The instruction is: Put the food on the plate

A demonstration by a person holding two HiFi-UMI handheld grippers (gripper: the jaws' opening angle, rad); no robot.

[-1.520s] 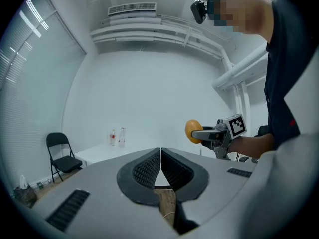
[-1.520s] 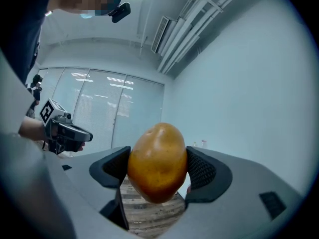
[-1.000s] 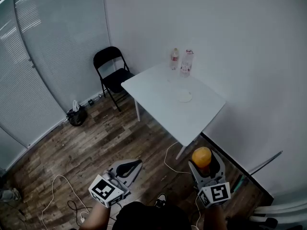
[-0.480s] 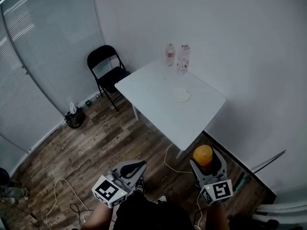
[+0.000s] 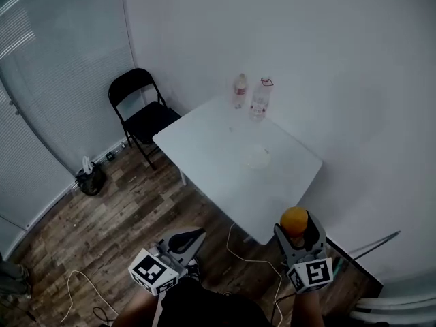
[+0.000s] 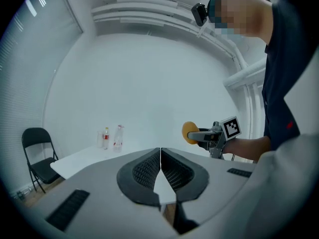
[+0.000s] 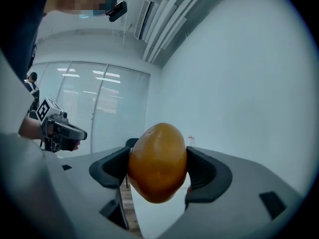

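At the upper left of the head view, a black folding chair (image 5: 139,107) stands on the wood-plank floor (image 5: 102,216) just beside the left corner of a white table (image 5: 204,152). Low in the frame, left of centre, the left gripper (image 5: 198,233) is held close to the person's body. It is above the floor and short of the table, pointing up and to the right toward it. Its own view shows its jaws pressed together with nothing between them. A thin white cable (image 5: 248,254) lies on the floor between the two grippers. At the table's far edge, near the wall, two clear bottles (image 5: 240,90) stand just beside each other. A small white plate (image 5: 258,157) lies on the right part of the tabletop, nearer the person than the bottles. At the lower right, the right gripper (image 5: 297,225) points up the frame toward the table's near corner. Its jaws are part open and clamped on both sides of an orange (image 5: 293,217). The orange sits just below that corner in the frame, well apart from the plate.
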